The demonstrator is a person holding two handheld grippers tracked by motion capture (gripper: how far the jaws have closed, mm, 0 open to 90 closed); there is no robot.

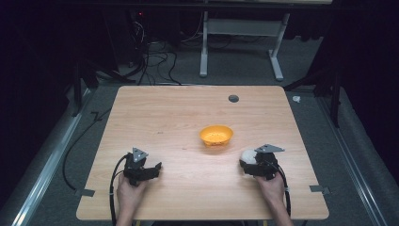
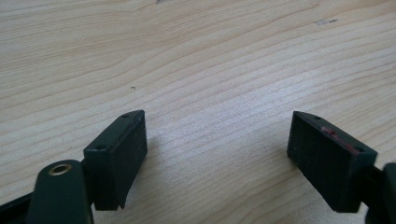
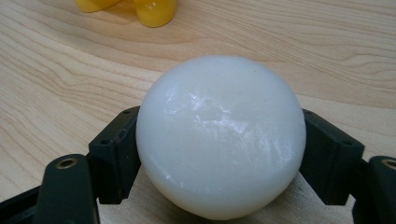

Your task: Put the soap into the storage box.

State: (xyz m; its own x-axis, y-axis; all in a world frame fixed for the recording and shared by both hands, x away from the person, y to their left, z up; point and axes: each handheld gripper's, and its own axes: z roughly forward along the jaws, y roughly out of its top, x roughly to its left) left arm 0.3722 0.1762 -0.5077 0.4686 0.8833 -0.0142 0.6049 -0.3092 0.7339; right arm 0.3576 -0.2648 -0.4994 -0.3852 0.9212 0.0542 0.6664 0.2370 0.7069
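Observation:
A white ball (image 3: 219, 135) sits between the jaws of my right gripper (image 3: 219, 154), which is shut on it low over the wooden table (image 1: 188, 113). In the high view the white ball (image 1: 248, 156) and right gripper (image 1: 254, 162) are near the front right, just right of and nearer than an orange bowl (image 1: 216, 135). The orange bowl (image 3: 140, 7) shows at the top of the right gripper view. My left gripper (image 1: 149, 169) rests at the front left, open, with bare wood between its fingers (image 2: 116, 156).
A small grey round cap (image 1: 233, 98) sits in the table near its far edge. Tape tabs (image 1: 320, 189) mark the front corners. Beyond the table stand a white desk frame (image 1: 240, 42) and cables on the floor.

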